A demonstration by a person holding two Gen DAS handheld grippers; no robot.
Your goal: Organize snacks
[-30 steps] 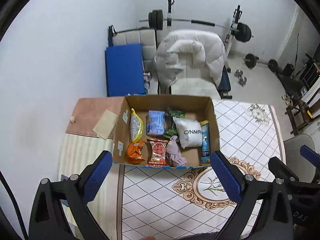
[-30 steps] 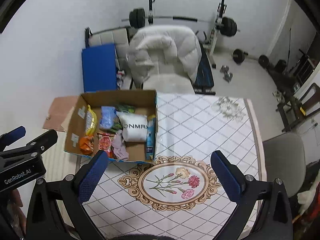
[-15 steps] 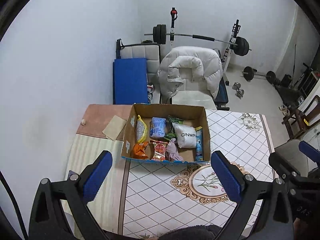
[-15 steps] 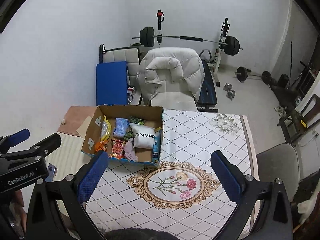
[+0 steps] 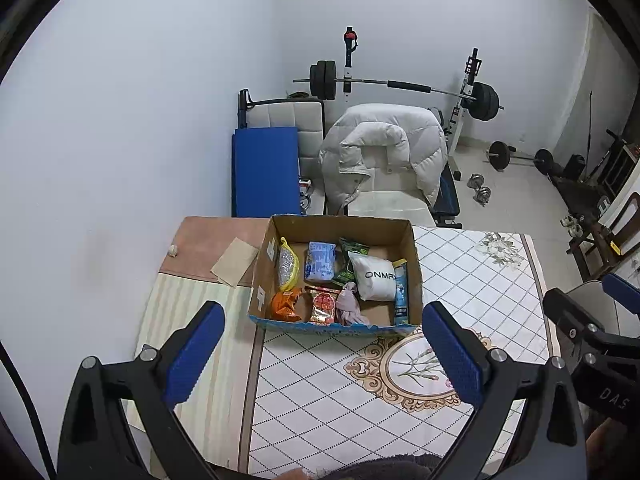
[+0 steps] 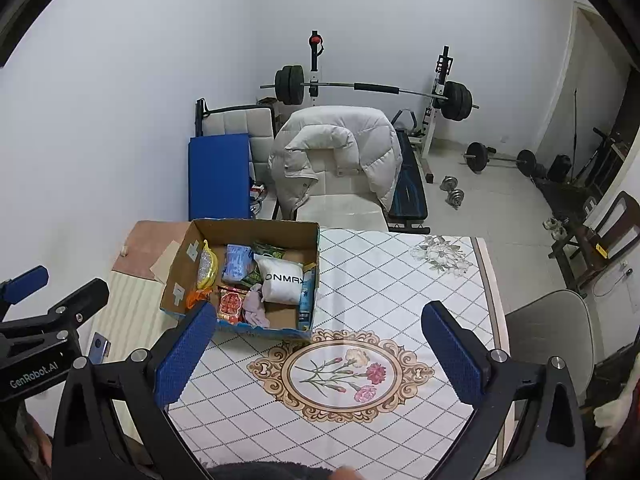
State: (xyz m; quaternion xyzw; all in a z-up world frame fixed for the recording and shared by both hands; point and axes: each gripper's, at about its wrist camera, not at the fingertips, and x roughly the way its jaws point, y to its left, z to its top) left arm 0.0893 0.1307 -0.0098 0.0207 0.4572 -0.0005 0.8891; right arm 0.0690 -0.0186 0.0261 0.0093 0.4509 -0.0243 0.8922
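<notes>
An open cardboard box (image 5: 414, 248) (image 6: 178, 276) stands on the table's far left part, holding several snack packs: a white pouch (image 5: 375, 280) (image 6: 282, 282), a blue pack (image 5: 320, 261), a red pack (image 5: 323, 304) (image 6: 231, 303), an orange pack (image 5: 285, 304) and a yellow-edged bag (image 5: 287, 268). High above the table and nearer than the box, my left gripper (image 5: 322, 354) is open and holds nothing. My right gripper (image 6: 318, 354) is open too, over the floral medallion (image 6: 340, 374).
A patterned tablecloth (image 6: 400, 280) covers the table. Behind it stand a chair draped with a white jacket (image 5: 384, 148), a blue mat (image 5: 266, 170) and a barbell rack (image 5: 400, 88). A grey chair (image 6: 548, 332) sits to the right.
Both grippers have risen and pulled back from the box, so it looks smaller and farther. Both stay open.
</notes>
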